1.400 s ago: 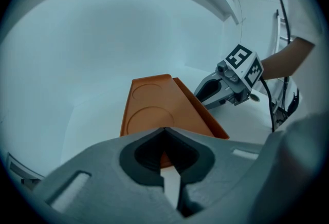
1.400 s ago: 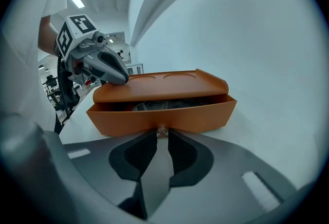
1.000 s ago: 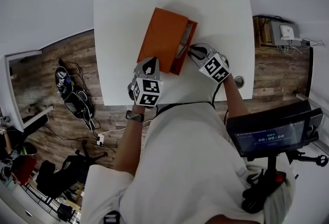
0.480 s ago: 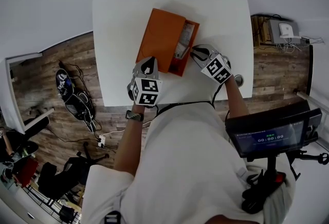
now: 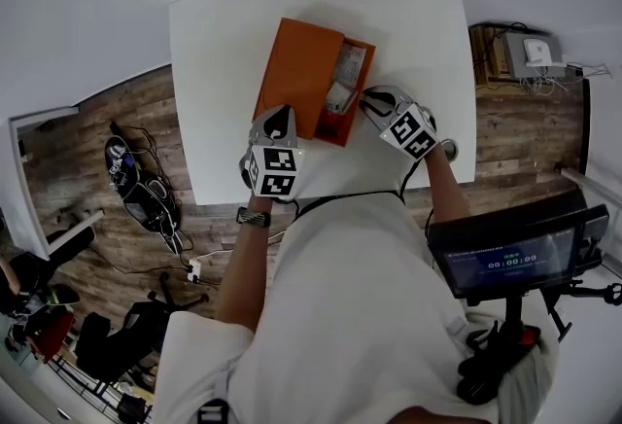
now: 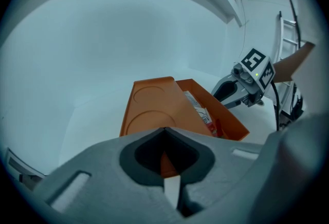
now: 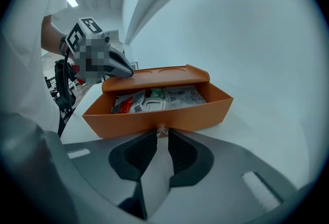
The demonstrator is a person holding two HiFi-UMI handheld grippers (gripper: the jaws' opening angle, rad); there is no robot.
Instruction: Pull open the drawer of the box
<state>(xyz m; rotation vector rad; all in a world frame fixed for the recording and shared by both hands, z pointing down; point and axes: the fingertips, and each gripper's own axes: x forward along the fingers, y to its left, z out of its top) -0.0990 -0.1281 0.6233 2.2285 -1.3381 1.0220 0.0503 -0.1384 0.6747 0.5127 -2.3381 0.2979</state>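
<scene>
An orange box (image 5: pixel 296 72) lies on the white table (image 5: pixel 418 23). Its drawer (image 5: pixel 345 96) stands pulled out toward the right, with packets and papers (image 7: pixel 164 97) showing inside. My right gripper (image 5: pixel 367 99) is at the drawer's front, and in the right gripper view its fingertips are shut on the small knob (image 7: pixel 162 129) there. My left gripper (image 5: pixel 280 116) is shut, its tips resting on the near end of the box top (image 6: pixel 154 110). The left gripper view shows the right gripper (image 6: pixel 229 95) beside the drawer (image 6: pixel 216 115).
A small round fitting (image 5: pixel 450 152) sits at the table's near right edge. A screen on a stand (image 5: pixel 515 252) is at the right, by my body. Cables and gear (image 5: pixel 136 184) lie on the wooden floor to the left.
The drawer has come further out of the box, and more of its contents show. Both grippers have kept almost the same places.
</scene>
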